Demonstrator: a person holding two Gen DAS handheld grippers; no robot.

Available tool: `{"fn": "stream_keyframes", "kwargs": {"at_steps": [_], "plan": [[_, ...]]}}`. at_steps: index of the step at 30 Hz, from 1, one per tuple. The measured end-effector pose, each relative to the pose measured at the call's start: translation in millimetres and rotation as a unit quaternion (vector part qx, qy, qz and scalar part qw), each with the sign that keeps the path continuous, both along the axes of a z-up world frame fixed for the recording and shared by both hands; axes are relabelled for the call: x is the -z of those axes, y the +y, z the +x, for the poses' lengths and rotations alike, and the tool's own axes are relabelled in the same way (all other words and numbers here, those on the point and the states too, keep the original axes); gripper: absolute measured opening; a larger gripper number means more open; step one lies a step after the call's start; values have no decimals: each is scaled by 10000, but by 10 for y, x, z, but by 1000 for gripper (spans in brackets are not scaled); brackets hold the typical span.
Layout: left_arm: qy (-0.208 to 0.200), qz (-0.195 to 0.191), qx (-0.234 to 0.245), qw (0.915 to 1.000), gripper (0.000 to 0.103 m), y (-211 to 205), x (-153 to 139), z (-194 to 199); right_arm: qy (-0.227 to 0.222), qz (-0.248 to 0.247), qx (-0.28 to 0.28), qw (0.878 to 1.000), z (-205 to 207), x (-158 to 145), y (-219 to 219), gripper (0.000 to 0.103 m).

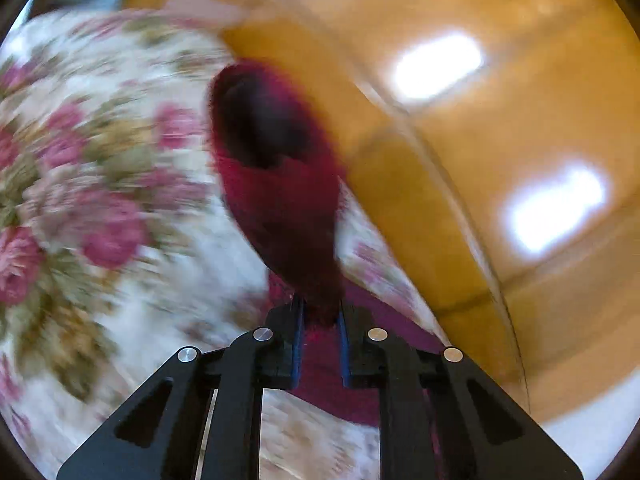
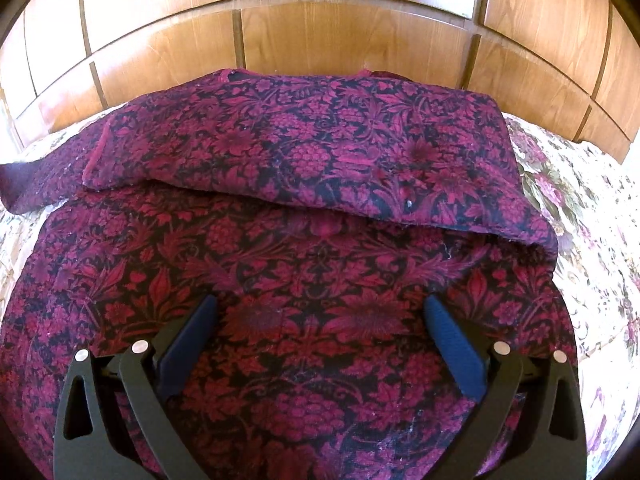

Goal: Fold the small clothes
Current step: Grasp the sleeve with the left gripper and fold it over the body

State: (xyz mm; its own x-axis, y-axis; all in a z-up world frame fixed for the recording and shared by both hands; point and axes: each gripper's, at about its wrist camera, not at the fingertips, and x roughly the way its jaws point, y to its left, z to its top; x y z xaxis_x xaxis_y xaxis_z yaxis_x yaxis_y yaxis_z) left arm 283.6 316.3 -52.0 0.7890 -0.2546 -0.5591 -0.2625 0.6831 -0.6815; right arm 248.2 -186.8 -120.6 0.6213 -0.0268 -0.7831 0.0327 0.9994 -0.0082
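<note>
Across the floral bedspread (image 2: 592, 208), the magenta patterned garment (image 2: 304, 264) is lying spread out, its far part folded back over itself toward twelve o'clock, near the wooden headboard (image 2: 320, 32). The right gripper (image 2: 320, 312) is hovering over the cloth's middle, jaws wide apart and holding nothing. The left gripper (image 1: 320, 316) is pinching a dark red fold of the garment, which is rising blurred toward twelve o'clock, jaws clamped on it.

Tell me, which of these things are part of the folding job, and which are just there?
Part of the job:
- magenta floral garment
- left gripper, pinching its cloth
- right gripper, open above it

Just there:
- floral bedspread
- wooden headboard
</note>
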Motion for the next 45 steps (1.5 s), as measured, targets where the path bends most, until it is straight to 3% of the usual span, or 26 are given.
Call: {"fn": "stream_keyframes", "kwargs": {"at_steps": [5,9,14,15,18,20,22,31,34,36,38,40,45], "plan": [[-294,116,1119,9932,13,-912,-244,4,-9,0,5,10000,13,-5,-17,101],[-205,484,2021,9780,13,-1744,-213,-25,-19,39,7,10000,11,-12,-16,101],[121,826,2752,9577,14,-2495,8,-2,-34,110,13,9999,2,-19,-36,101],[218,992,2838,9535,16,-2627,57,2,-38,130,12,9999,0,-20,-40,101],[428,1224,3044,9437,42,-2899,164,2,-50,186,9,9998,-8,-25,-66,101],[283,1247,3135,9409,58,-2976,98,-71,-56,214,12,9998,-13,-33,-89,101],[179,1335,3174,9387,63,-3002,40,-69,-55,221,11,9997,-16,-37,-108,101],[-32,1210,3035,9451,64,-2578,74,-392,50,397,38,9992,27,-114,-188,101],[156,1138,3273,9379,73,-2627,214,-455,92,402,111,9991,63,-148,-188,101],[164,1230,3358,9337,74,-2671,244,-511,99,479,139,9987,86,-204,-192,101],[80,1292,3456,9294,80,-2719,249,-578,107,839,153,9963,79,-278,-219,101],[-47,1357,3465,9282,80,-2726,245,-662,117,1333,98,9910,84,-350,-241,99],[-40,1217,3237,9383,80,-2540,301,-810,227,2451,-336,9686,204,-443,-33,87]]}}
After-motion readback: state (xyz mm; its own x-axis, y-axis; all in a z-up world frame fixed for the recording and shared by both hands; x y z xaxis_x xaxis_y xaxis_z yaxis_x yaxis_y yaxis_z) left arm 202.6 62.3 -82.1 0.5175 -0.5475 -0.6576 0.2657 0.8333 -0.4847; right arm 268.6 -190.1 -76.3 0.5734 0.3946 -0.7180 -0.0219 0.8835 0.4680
